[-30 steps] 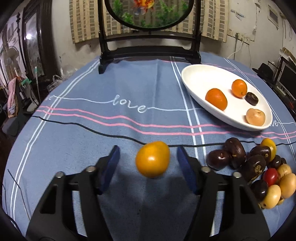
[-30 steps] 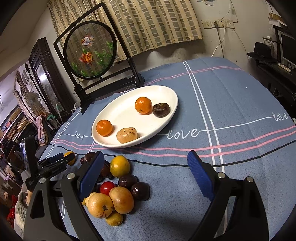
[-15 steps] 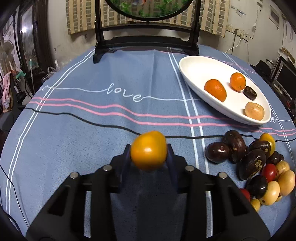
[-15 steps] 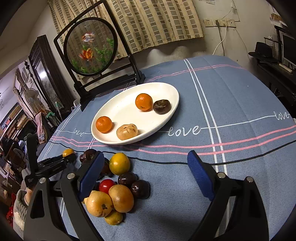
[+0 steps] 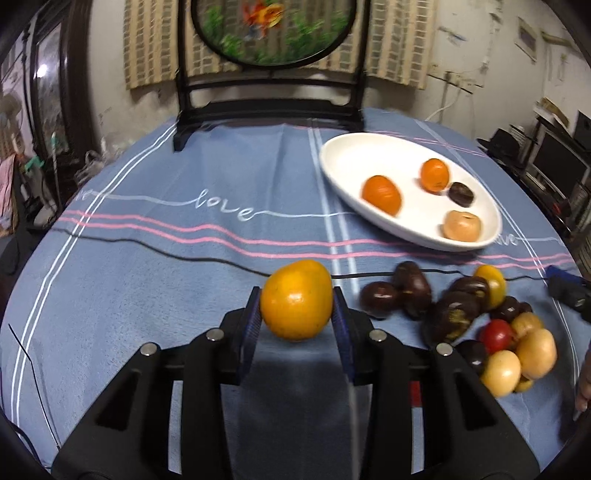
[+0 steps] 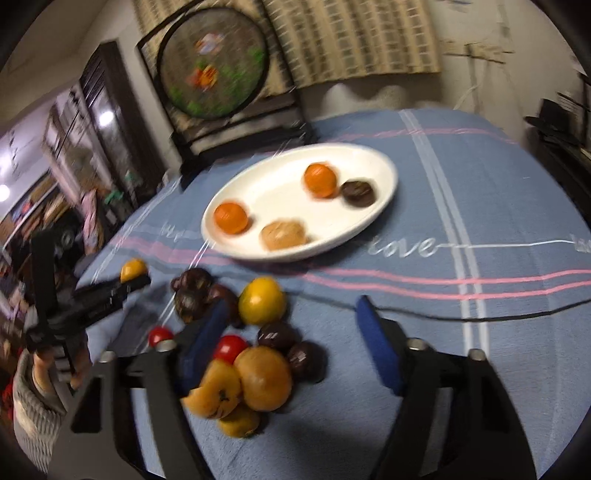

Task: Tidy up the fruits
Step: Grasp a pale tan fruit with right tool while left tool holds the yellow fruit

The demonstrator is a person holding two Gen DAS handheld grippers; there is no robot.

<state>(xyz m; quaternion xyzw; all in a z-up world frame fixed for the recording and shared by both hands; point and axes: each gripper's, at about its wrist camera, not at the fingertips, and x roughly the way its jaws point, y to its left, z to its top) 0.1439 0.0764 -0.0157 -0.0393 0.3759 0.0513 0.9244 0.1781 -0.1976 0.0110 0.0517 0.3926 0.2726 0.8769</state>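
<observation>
Gripping a yellow-orange fruit [image 5: 296,300] between its two blue pads [image 5: 249,332], the left gripper [image 5: 295,325] holds it above the blue tablecloth [image 5: 147,288], left of the fruit pile [image 5: 465,321]. In the right wrist view that same gripper appears small at the far left, a gloved or sleeved hand [image 6: 40,373] below it, the fruit a yellow dot at its tip.

The right gripper [image 6: 291,350] hangs over the pile with its jaws spread wide and nothing between them; its left finger [image 6: 201,343] sits just in front of the dark and red fruits. This view is motion-blurred.

The pile mixes dark brown, yellow, red and tan fruits, touching one another. Beyond it, a white oval plate [image 5: 354,155] carries two oranges [image 5: 381,194], one dark fruit [image 5: 461,193] and one tan fruit [image 5: 461,226].

The left wrist view shows the word "love" [image 5: 225,206] stitched in white left of the plate; the right wrist view shows another "love" [image 6: 404,247] to the plate's right. A round painted screen [image 5: 273,29] on a black stand rises at the table's far edge.
</observation>
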